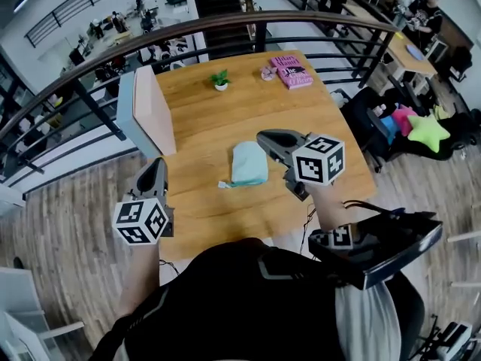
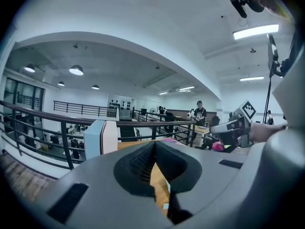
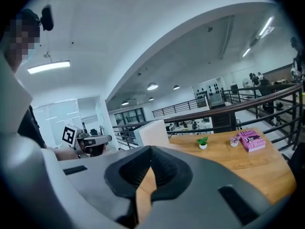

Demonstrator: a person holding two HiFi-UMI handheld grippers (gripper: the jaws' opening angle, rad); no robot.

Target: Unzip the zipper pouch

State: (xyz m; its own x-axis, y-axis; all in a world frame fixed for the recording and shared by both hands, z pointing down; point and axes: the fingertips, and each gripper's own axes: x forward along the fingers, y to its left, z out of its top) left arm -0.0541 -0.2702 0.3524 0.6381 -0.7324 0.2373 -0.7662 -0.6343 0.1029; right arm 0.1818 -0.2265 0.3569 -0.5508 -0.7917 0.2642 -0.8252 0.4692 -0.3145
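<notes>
A: Wood table (image 1: 203, 119) on a mezzanine, black railing (image 1: 225, 32) round it, office floor below in bg. Where's the zipper pouch (image 1: 248, 164)?
B: Flat on the table, approx mid, nearer the front edge. Mint colour. Small tab (image 1: 223, 184) sticks out at its lower-left corner. Zipped or not, can't tell.
A: And the left gripper (image 1: 156, 170)?
B: Held up by the table's front-left corner, clear of the pouch. Its own view shows the jaws closed tip to tip, nothing btw them.
A: The right gripper (image 1: 264, 138)?
B: Same, jaws pressed together, empty. In head view its tip sits just right of the pouch's top end, but it's up off the table, not touching.
A: Other stuff?
B: 1 potted plant (image 1: 220, 80), 1 pink book (image 1: 293, 74) w/ a small pink item (image 1: 267, 71) just beside it, all at the far edge. 1 white box (image 1: 146, 107) stands upright on the left edge. 1 green star cushion (image 1: 427, 131) lies off to the right, not on the table
</notes>
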